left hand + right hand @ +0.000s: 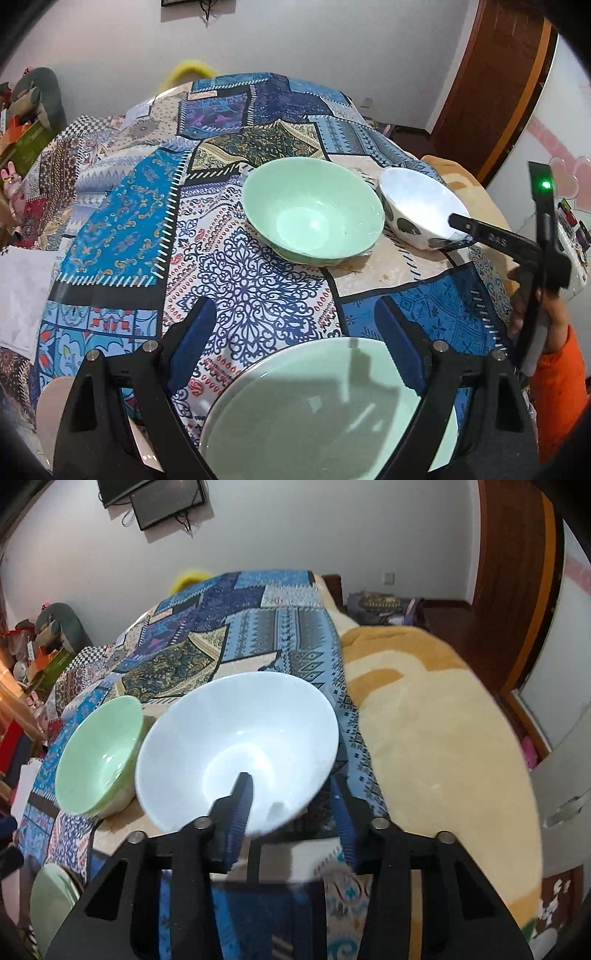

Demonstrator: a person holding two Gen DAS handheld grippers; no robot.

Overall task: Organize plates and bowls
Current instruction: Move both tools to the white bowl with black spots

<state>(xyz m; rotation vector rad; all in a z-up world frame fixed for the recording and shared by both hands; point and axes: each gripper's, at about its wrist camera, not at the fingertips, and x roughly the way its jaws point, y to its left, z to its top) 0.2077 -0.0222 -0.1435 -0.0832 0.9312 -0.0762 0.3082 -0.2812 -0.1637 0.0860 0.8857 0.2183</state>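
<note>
A white bowl with dark spots outside stands right of a pale green bowl on the patchwork tablecloth. My right gripper is shut on the white bowl's near wall, with one finger inside and the other outside. That inner finger also shows in the left wrist view. My left gripper hangs open above the far edge of a pale green plate, apart from it. The green bowl seems to rest in a second dish.
A cream and tan fleece blanket lies right of the tablecloth. A hand in an orange sleeve holds the right gripper. White paper lies at the left table edge, with boxes and toys beyond. A wooden door stands at the right.
</note>
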